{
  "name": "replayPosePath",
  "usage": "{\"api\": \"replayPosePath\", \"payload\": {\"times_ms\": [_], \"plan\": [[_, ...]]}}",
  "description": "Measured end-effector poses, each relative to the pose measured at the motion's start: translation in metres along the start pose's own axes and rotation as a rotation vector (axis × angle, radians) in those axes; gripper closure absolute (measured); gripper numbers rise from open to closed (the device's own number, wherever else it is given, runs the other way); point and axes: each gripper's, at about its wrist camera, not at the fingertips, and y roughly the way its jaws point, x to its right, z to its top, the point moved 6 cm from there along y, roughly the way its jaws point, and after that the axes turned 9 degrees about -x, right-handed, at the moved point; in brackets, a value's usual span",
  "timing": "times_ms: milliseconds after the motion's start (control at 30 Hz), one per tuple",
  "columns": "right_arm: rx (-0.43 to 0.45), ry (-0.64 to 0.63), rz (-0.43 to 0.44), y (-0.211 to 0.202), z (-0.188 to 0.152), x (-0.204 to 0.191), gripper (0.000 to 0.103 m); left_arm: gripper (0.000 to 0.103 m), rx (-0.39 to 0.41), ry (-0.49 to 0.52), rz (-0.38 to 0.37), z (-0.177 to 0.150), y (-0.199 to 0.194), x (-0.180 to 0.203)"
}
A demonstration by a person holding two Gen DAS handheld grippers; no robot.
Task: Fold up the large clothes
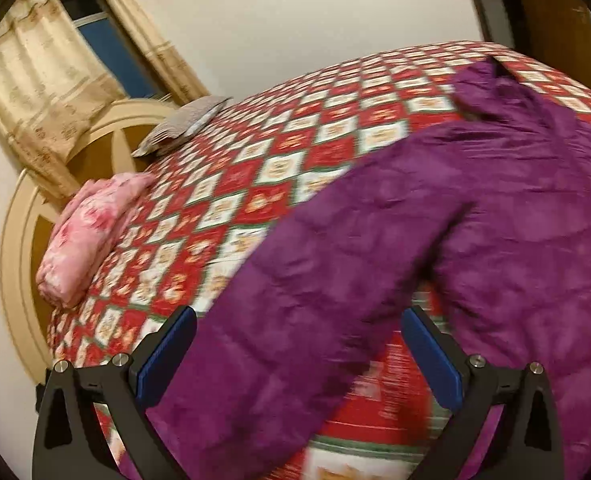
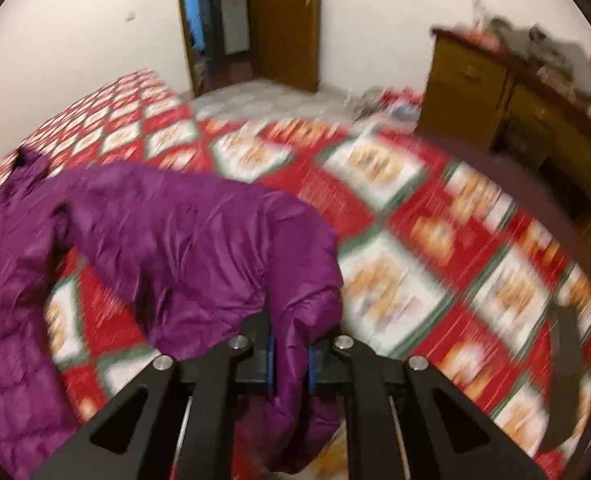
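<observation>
A purple padded jacket [image 1: 475, 216] lies spread on a bed with a red, white and green patterned cover [image 1: 255, 176]. My left gripper [image 1: 295, 356] is open, its blue pads on either side of one sleeve [image 1: 279, 320], not gripping it. In the right wrist view the jacket [image 2: 155, 232] drapes from my right gripper [image 2: 291, 360], which is shut on the other sleeve's end [image 2: 295, 320] and holds it lifted above the bed cover [image 2: 435, 240]. The right view is blurred by motion.
A pink floral pillow [image 1: 87, 236] and a grey pillow [image 1: 183, 124] lie by the curved headboard [image 1: 19, 240]. Curtains [image 1: 43, 76] frame a window. A wooden dresser [image 2: 515, 104] with clutter stands right of the bed; a wooden door [image 2: 283, 20] is open behind.
</observation>
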Motion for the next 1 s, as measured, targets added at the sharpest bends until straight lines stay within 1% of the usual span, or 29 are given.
{"api": "replayPosePath", "payload": {"times_ms": [100,200,300,367,433,467,500,567,600,667,700,767,867,1000], "plan": [[0.047,0.017,-0.039,-0.006,0.027,0.008,0.091,0.001,-0.025,-0.033,0.016,0.000,0.014,-0.022],[0.087,-0.002,-0.050,-0.013,0.042,-0.004,0.091,0.001,-0.039,-0.045,0.006,0.001,0.019,-0.029],[0.143,-0.058,-0.014,-0.032,0.056,-0.041,0.092,0.001,-0.027,-0.048,-0.019,0.008,0.015,-0.025],[0.198,-0.125,0.028,-0.051,0.065,-0.084,0.092,0.001,-0.013,-0.047,-0.033,0.013,0.010,-0.020],[0.232,-0.186,0.070,-0.065,0.072,-0.123,0.092,0.001,0.009,-0.047,-0.051,0.020,0.004,-0.012],[0.251,-0.228,0.097,-0.074,0.073,-0.151,0.092,0.001,0.017,-0.046,-0.059,0.023,0.002,-0.009],[0.259,-0.252,0.118,-0.079,0.071,-0.168,0.092,0.001,0.024,-0.045,-0.067,0.025,0.000,-0.005],[0.278,-0.325,0.176,-0.091,0.064,-0.219,0.092,0.001,0.036,-0.040,-0.092,0.029,-0.004,0.002],[0.282,-0.347,0.195,-0.094,0.061,-0.234,0.092,0.001,0.048,-0.038,-0.102,0.032,-0.006,0.005],[0.291,-0.415,0.246,-0.104,0.047,-0.282,0.092,0.001,0.066,-0.039,-0.107,0.034,-0.009,0.008],[0.295,-0.437,0.260,-0.105,0.042,-0.295,0.092,0.001,0.075,-0.042,-0.112,0.034,-0.010,0.007],[0.292,-0.503,0.301,-0.107,0.024,-0.338,0.092,0.001,0.077,-0.058,-0.112,0.035,-0.010,0.004],[0.276,-0.590,0.340,-0.101,-0.002,-0.385,0.092,0.001,0.068,-0.083,-0.119,0.032,-0.004,-0.005],[0.243,-0.671,0.371,-0.088,-0.036,-0.436,0.092,0.001,0.056,-0.096,-0.115,0.027,0.006,-0.013]]}}
